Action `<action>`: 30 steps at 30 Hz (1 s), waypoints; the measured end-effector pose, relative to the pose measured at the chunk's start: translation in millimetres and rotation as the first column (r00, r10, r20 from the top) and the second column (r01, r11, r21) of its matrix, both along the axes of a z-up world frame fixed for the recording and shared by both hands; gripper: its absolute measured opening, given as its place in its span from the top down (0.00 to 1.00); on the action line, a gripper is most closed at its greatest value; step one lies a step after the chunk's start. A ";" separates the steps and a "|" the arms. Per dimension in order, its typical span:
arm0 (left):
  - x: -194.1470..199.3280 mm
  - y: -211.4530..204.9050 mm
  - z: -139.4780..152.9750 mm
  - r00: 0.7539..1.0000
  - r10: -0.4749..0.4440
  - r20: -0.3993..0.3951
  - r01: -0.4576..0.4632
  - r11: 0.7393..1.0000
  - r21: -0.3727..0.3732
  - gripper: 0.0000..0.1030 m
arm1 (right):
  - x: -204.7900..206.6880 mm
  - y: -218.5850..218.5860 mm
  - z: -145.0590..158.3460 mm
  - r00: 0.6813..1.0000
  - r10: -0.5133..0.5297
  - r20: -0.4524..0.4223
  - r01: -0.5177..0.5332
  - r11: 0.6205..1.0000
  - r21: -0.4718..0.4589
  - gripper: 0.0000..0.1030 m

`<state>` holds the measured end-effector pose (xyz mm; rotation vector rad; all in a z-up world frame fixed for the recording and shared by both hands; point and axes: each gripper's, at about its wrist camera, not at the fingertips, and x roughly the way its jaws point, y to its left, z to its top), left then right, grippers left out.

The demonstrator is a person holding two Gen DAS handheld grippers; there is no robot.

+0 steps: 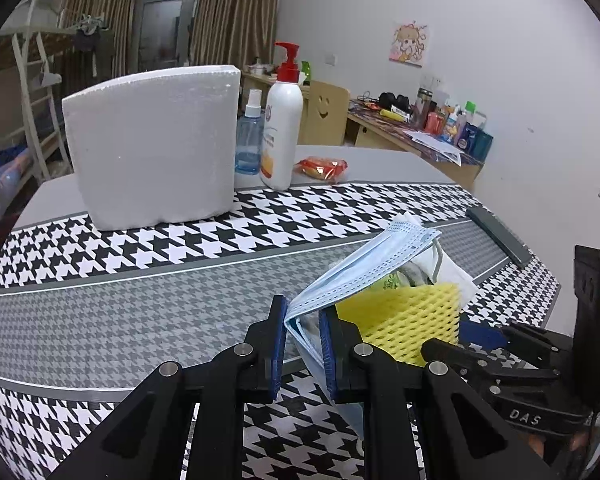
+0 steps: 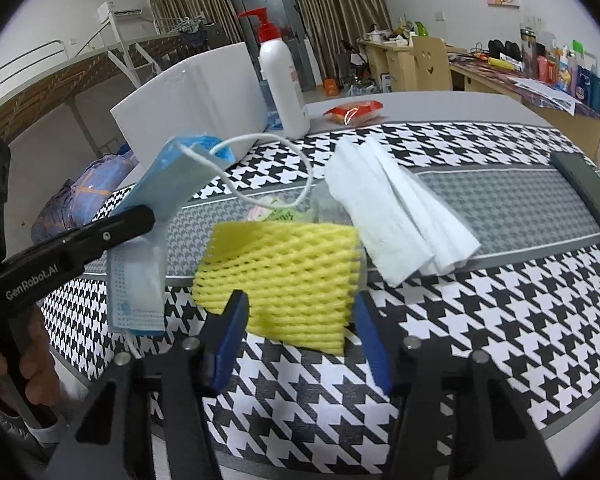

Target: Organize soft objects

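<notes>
My left gripper [image 1: 303, 316] is shut on a light blue face mask [image 1: 364, 260] and holds it folded and lifted above the houndstooth mat; the mask also shows in the right wrist view [image 2: 168, 184], with its white ear loop [image 2: 260, 168] hanging. My right gripper [image 2: 298, 320] is open, its fingers either side of the near edge of a yellow foam net [image 2: 284, 268] that lies on the mat. The net also shows in the left wrist view [image 1: 404, 316]. A folded white tissue [image 2: 400, 208] lies right of the net. A small green-printed packet [image 2: 280, 212] lies behind the net.
A white foam block [image 1: 152, 144], a blue spray bottle [image 1: 249, 136], a white pump bottle [image 1: 281, 128] and a red snack packet [image 1: 322, 169] stand at the table's far side. A dark flat bar [image 1: 496, 236] lies at the right edge. A cluttered desk [image 1: 420, 136] stands behind.
</notes>
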<state>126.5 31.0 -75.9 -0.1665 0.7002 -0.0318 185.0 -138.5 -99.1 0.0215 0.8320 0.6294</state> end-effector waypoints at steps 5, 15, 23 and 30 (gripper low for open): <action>-4.3 2.0 1.5 1.000 0.010 0.013 -0.010 1.000 0.010 0.83 | 6.0 -0.6 -7.3 0.999 -0.021 -0.036 0.020 1.000 -0.019 0.47; -16.3 6.0 2.2 1.000 0.017 0.020 -0.017 1.000 0.013 0.83 | -12.3 4.0 3.3 1.000 -0.015 0.025 0.016 0.999 -0.039 0.82; -25.5 7.1 11.0 0.998 0.026 0.049 -0.026 1.000 0.017 0.83 | -29.1 2.1 23.1 0.995 -0.013 0.096 0.015 1.000 -0.019 0.83; -38.7 9.2 22.8 0.996 0.030 0.087 -0.033 0.999 0.028 0.83 | -41.6 1.2 37.4 0.988 -0.021 0.154 0.023 1.000 -0.011 0.83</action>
